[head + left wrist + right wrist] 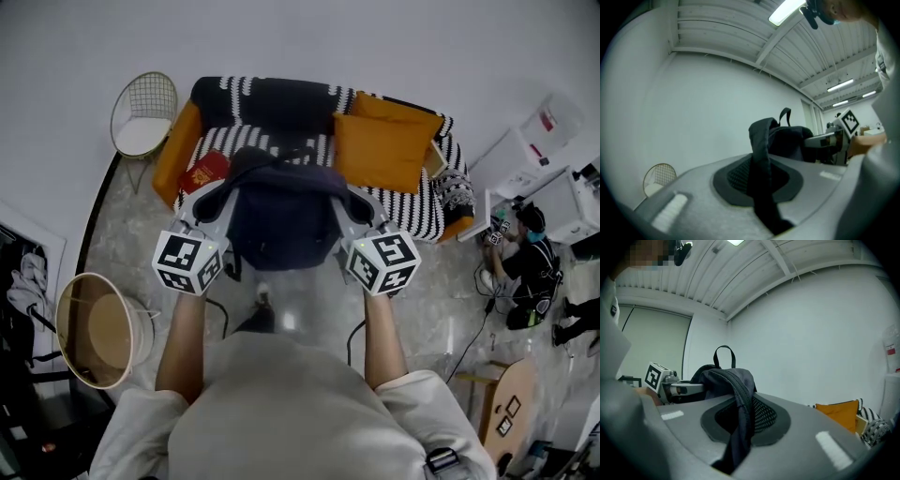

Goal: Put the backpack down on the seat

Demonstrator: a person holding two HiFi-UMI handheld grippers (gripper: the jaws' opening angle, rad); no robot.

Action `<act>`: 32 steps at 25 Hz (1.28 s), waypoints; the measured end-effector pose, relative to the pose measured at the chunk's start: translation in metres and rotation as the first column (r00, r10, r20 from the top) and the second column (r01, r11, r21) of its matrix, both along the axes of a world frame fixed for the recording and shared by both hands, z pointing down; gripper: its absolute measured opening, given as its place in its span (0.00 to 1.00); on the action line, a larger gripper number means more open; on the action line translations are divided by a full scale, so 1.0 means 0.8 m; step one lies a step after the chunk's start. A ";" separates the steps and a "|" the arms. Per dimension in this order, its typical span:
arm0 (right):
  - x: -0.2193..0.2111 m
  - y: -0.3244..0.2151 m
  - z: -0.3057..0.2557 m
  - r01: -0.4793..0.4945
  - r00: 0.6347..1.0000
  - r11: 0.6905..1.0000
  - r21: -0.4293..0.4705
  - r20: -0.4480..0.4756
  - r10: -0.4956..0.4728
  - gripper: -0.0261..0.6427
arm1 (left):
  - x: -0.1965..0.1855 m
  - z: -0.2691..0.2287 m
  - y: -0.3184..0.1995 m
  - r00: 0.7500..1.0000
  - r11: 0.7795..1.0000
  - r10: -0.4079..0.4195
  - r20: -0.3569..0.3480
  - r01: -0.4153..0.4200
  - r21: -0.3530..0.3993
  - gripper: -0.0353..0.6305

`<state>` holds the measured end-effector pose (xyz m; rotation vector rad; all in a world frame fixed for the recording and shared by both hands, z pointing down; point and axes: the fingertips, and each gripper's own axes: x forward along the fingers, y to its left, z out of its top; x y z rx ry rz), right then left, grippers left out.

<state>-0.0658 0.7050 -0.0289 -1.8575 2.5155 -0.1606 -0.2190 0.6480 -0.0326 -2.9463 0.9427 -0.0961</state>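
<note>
A dark navy backpack [281,214] hangs in front of me above the floor, just short of the black-and-white striped sofa seat [412,208]. My left gripper [217,202] is shut on its left shoulder strap [761,183], and my right gripper [353,208] is shut on the right strap [739,420]. In the left gripper view the strap runs between the jaws [759,176] up to the bag's body [790,140]. The right gripper view shows the same at its jaws [740,420], with the bag [723,376] and its top loop behind.
Orange cushions [386,148] and a red item [204,172] lie on the sofa. A wire chair [143,117] stands at its left end, and a round basket table [98,328] sits near my left. A person [527,258] sits on the floor by white cabinets [539,159] at the right.
</note>
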 end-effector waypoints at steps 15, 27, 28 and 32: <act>0.016 -0.165 0.001 -0.031 0.999 0.999 -0.033 0.021 0.031 0.09 | 0.019 0.000 -0.168 1.000 0.999 0.032 0.000 -0.032 -0.031 0.10; 0.031 -0.276 0.014 -0.064 0.997 0.996 -0.057 0.036 0.066 0.09 | 0.037 0.009 -0.285 0.997 0.996 0.074 0.009 -0.073 -0.043 0.10; 0.033 -0.284 0.015 -0.068 0.997 0.996 -0.057 0.039 0.071 0.09 | 0.039 0.010 -0.294 0.997 0.996 0.078 0.010 -0.077 -0.044 0.10; 0.041 -0.311 0.026 -0.086 0.995 0.994 -0.071 0.053 0.090 0.09 | 0.049 0.018 -0.323 0.995 0.994 0.101 0.027 -0.099 -0.046 0.10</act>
